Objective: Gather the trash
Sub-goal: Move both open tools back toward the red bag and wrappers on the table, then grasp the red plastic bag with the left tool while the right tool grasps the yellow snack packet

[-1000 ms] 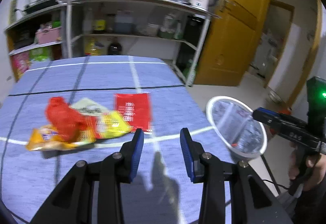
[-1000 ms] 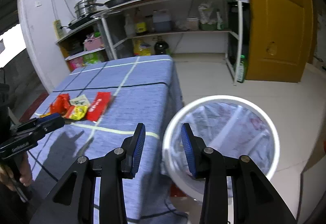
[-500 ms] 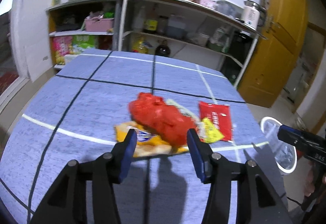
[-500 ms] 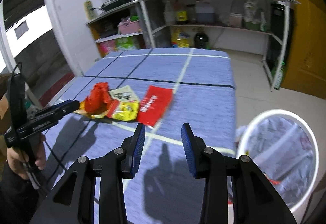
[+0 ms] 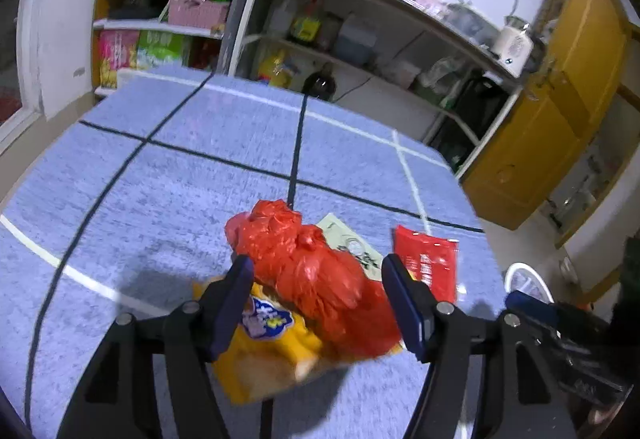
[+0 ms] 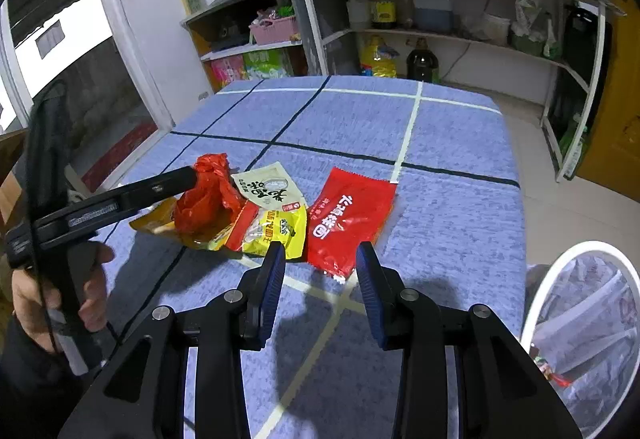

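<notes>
A crumpled red plastic bag [image 5: 316, 271] lies on a pile of wrappers on the blue table. My left gripper [image 5: 320, 299] is open, its fingers on either side of the bag, not closed on it. Under the bag lies an orange-yellow snack packet [image 5: 264, 351]. A pale wrapper [image 6: 268, 187], a yellow wrapper [image 6: 280, 231] and a flat red packet [image 6: 348, 219] lie beside it. My right gripper [image 6: 322, 279] is open and empty, just short of the red packet's near edge. The white bin [image 6: 584, 331] with a clear liner stands off the table's right side.
The blue checked tablecloth [image 6: 448, 143] covers the table. Grey shelves [image 6: 440, 35] with bottles, pots and a kettle stand behind it. A yellow door [image 5: 552, 127] is at the right. The bin's rim also shows in the left wrist view [image 5: 524, 279].
My left gripper has moved in over the pile and now straddles the red bag. My right gripper has swung from the bin to the table and closed in on the red packet.
</notes>
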Available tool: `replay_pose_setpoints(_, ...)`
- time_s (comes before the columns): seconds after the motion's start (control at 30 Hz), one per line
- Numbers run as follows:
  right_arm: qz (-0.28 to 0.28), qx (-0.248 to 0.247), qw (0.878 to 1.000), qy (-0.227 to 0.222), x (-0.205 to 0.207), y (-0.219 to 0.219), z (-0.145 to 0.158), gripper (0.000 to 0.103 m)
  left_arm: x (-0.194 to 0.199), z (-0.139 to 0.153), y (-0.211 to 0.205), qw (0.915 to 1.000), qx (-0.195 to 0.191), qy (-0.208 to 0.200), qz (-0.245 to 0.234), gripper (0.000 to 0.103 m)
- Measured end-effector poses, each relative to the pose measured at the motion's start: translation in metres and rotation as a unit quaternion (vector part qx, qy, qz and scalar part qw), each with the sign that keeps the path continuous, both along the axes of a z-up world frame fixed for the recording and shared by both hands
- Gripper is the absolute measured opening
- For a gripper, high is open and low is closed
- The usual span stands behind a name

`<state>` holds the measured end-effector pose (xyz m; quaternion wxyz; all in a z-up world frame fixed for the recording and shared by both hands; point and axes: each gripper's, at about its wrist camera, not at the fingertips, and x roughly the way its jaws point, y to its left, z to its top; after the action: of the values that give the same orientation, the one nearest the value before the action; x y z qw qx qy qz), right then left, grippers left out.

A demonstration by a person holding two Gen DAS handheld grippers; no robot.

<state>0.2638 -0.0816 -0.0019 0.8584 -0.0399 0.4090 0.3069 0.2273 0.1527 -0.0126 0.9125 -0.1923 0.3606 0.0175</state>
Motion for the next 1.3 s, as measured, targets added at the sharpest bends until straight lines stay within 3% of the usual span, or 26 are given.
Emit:
replay_pose_setpoints(0.13, 0.009, -0.008, 1.0, 0.006, 0.005, 0.01, -0.007, 0.038, 0.01, -0.011, -0.007, 0.9995, 0.026, 0.014, 0.001, 0.068)
replay_pose_setpoints(0.2, 0.015, -0.011, 1.0, 0.01, 0.006, 0.016, -0.01, 0.038, 0.012, -0.015, -0.01, 0.9988, 0.044, 0.02, 0.002, 0.055)
replay_pose_setpoints(0.27, 0.022, -0.015, 1.0, 0.014, 0.008, 0.024, -0.014, 0.038, 0.01, -0.018, -0.009, 0.9986, 0.049, 0.019, 0.002, 0.051)
replay_pose_setpoints(0.3, 0.025, -0.019, 0.999, 0.017, 0.01, 0.029, -0.016, 0.038, 0.009, -0.017, -0.008, 0.9987, 0.048, 0.018, 0.002, 0.042)
replay_pose_setpoints(0.33, 0.029, -0.021, 0.999, 0.019, 0.011, 0.032, -0.018, 0.038, 0.008, -0.016, -0.007, 0.9987, 0.048, 0.017, 0.0, 0.041)
replay_pose_setpoints(0.63, 0.061, -0.042, 0.997, 0.029, 0.025, 0.065, -0.034, 0.039, -0.017, 0.0, 0.003, 0.9988, 0.048, -0.011, 0.005, 0.04)
replay_pose_setpoints(0.67, 0.062, -0.045, 0.997, 0.03, 0.027, 0.067, -0.036, 0.04, -0.02, 0.001, 0.006, 0.999, 0.042, -0.012, 0.006, 0.04)
replay_pose_setpoints(0.73, 0.059, -0.051, 0.996, 0.031, 0.031, 0.071, -0.039, 0.053, -0.023, 0.003, 0.008, 0.999, 0.041, -0.015, 0.008, 0.04)
replay_pose_setpoints(0.8, 0.056, -0.048, 0.997, 0.038, 0.035, 0.072, -0.042, 0.054, -0.025, 0.003, 0.008, 0.999, 0.042, -0.015, 0.007, 0.04)
replay_pose_setpoints(1.03, 0.041, 0.025, 0.995, 0.092, 0.052, 0.067, -0.036, 0.054, -0.03, 0.005, 0.011, 0.999, 0.04, -0.02, 0.007, 0.04)
replay_pose_setpoints(1.13, 0.032, 0.012, 0.994, 0.1, 0.058, 0.075, -0.041, 0.054, -0.03, 0.005, 0.011, 0.9989, 0.042, -0.02, 0.007, 0.04)
replay_pose_setpoints(1.3, 0.041, -0.022, 0.996, 0.074, 0.052, 0.087, -0.042, 0.054, -0.03, 0.004, 0.013, 0.9989, 0.042, -0.017, 0.01, 0.04)
